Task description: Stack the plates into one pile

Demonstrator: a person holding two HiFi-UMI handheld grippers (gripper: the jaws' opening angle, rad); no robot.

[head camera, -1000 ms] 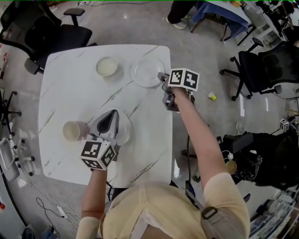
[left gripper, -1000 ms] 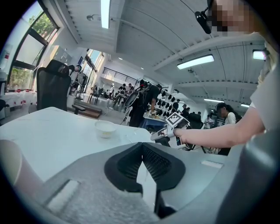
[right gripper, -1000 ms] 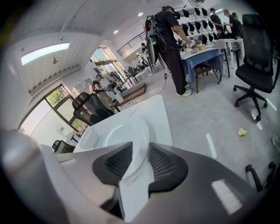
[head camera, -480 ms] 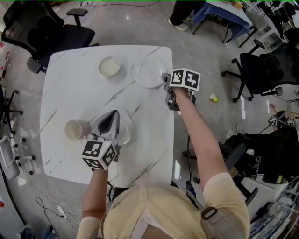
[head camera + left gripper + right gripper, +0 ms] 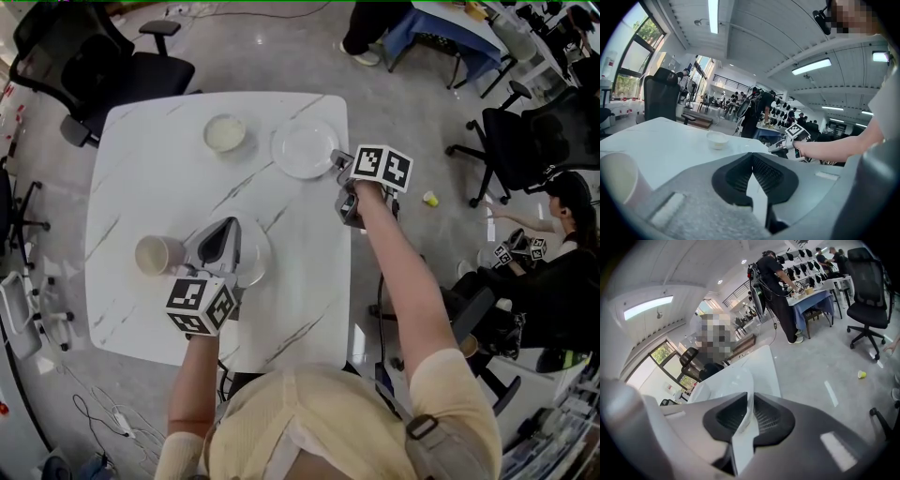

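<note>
A clear plate (image 5: 302,148) lies at the table's far right; its rim (image 5: 729,383) runs between the jaws of my right gripper (image 5: 339,161) (image 5: 751,401). Those jaws are closing, and thin dark gaps still show on both sides of the rim. A second clear plate (image 5: 253,255) lies near the front, partly under my left gripper (image 5: 225,234) (image 5: 752,164). That gripper is shut, and I see nothing between its pads. A small white dish (image 5: 226,132) (image 5: 717,139) sits at the back. A paper cup (image 5: 155,254) (image 5: 621,180) stands just left of the left gripper.
The white marble table (image 5: 141,187) ends right beside the right gripper. Black office chairs (image 5: 103,66) (image 5: 525,141) stand at the back left and at the right. A person (image 5: 562,216) sits on the floor at the right. A small yellow thing (image 5: 427,198) lies on the floor.
Both grippers keep their places at their plates. The whole view has slid slightly, and a seated person has come into sight at the right edge.
</note>
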